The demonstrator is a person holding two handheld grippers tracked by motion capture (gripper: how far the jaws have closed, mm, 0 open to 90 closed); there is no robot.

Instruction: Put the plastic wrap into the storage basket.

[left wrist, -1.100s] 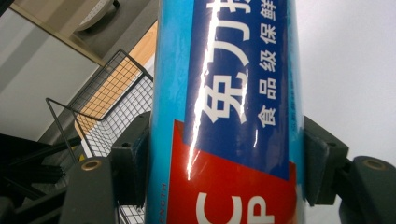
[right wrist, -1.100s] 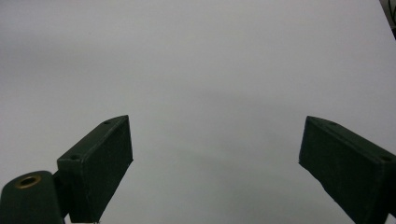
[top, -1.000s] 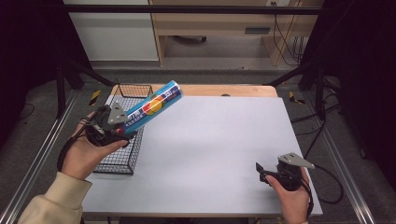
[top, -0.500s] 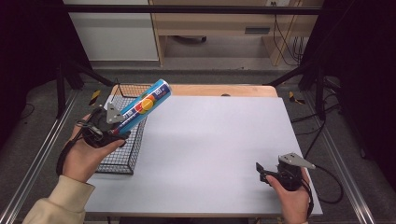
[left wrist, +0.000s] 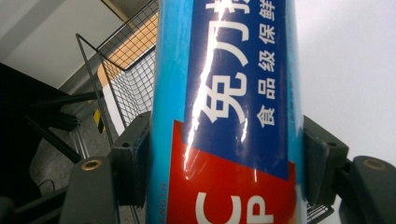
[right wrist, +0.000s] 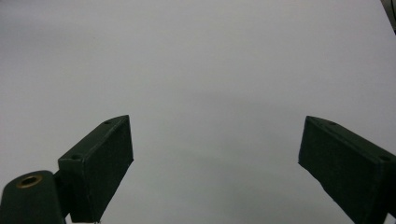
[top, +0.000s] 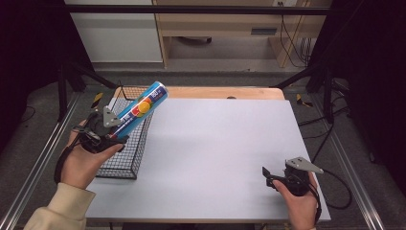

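High view: right gripper (top: 270,176) rests near the table's (top: 225,143) front right corner, jaws wide apart, nothing between them. Left gripper (top: 112,136) is clamped on one blue tube (top: 141,108), held tilted over the one wire basket (top: 125,143) at the left edge. Step looks like carrying; next likely lowering the tube into the basket and letting go.

Both ends of the blue tube (left wrist: 224,112) beyond the frame; basket (top: 125,143) floor behind the left claw (top: 112,132)
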